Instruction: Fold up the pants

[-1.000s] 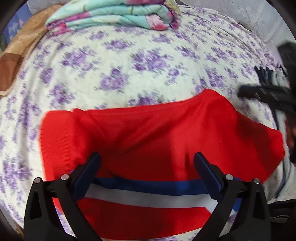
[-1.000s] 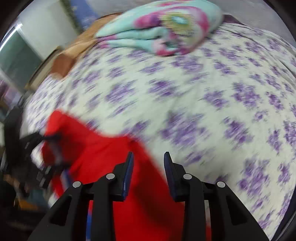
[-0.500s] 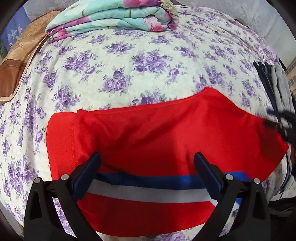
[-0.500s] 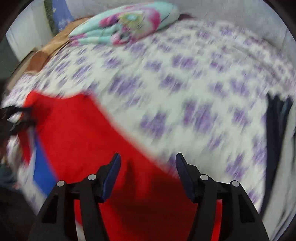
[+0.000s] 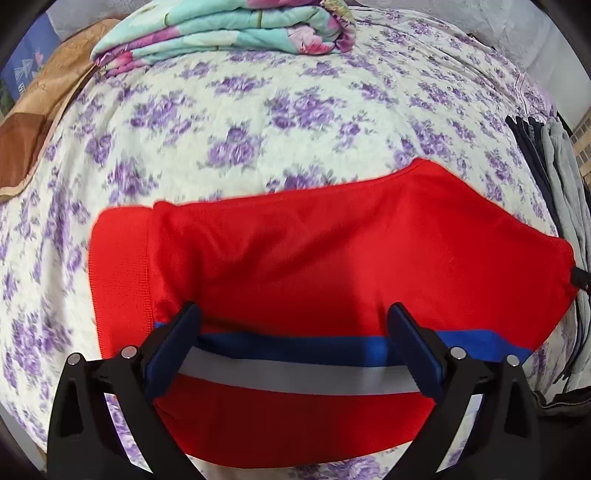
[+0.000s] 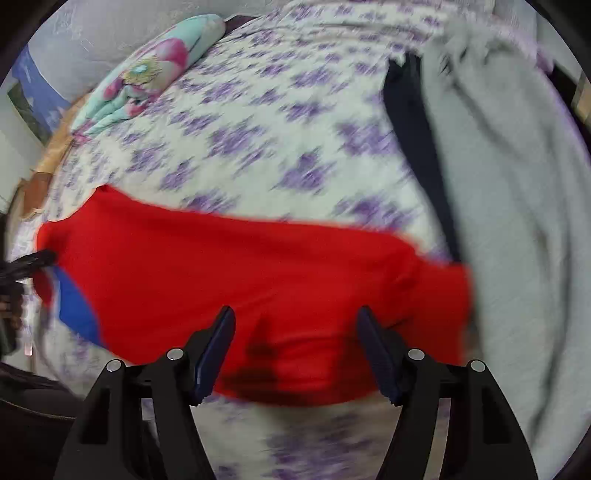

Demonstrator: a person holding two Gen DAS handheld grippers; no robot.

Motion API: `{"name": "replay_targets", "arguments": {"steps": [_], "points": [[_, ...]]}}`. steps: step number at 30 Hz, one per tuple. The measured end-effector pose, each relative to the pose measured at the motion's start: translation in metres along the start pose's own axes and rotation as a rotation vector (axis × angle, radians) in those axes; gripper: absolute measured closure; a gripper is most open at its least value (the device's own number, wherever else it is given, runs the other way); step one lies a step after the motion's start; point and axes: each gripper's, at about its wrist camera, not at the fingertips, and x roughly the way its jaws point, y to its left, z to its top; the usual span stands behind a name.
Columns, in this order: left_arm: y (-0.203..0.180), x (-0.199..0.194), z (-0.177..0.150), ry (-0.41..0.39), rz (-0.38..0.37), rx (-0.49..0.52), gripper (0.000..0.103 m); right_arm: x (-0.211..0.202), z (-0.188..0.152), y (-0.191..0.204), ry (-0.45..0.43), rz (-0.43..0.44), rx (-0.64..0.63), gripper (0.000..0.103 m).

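Lying folded on the purple-flowered bedsheet (image 5: 258, 122), the red knit pants with blue and white stripes (image 5: 332, 258) sit beneath both released grippers; the right gripper (image 6: 295, 347), its jaws just opening, holds nothing, as does the left gripper (image 5: 295, 343). Hasty regrasping could drag layers askew.

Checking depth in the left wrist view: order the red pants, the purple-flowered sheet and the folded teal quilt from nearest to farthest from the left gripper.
1. Red pants: directly under the left gripper, between its open jaws.
2. Flowered sheet: bare stretch beyond the pants, mid-frame.
3. Teal quilt: folded at the far end of the bed, top of frame.
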Motion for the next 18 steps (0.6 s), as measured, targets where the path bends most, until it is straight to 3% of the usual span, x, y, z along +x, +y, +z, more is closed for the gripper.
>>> {"name": "replay_targets", "arguments": {"steps": [3,6,8,11,15,18], "points": [[-0.01,0.007,-0.003,-0.009,0.058,0.083,0.005,0.022,-0.001,0.008,0.025,-0.073,-0.072,0.038],[-0.005,0.007,-0.002,-0.006,0.03,0.087,0.005,0.017,-0.006,0.003,0.01,-0.087,-0.083,0.044],[-0.002,-0.001,0.0,0.002,0.014,0.062,0.005,0.006,-0.005,0.003,0.008,-0.096,-0.047,0.042],[0.0,-0.015,0.001,-0.012,-0.003,0.011,0.005,-0.004,-0.003,0.007,-0.017,-0.036,0.019,0.036],[-0.002,-0.013,-0.007,0.008,0.012,0.024,0.005,0.003,0.004,0.054,-0.023,0.022,-0.1,0.035],[-0.007,-0.014,-0.013,0.003,0.045,0.047,0.005,0.02,0.005,0.08,0.018,0.045,-0.159,0.026]]}}
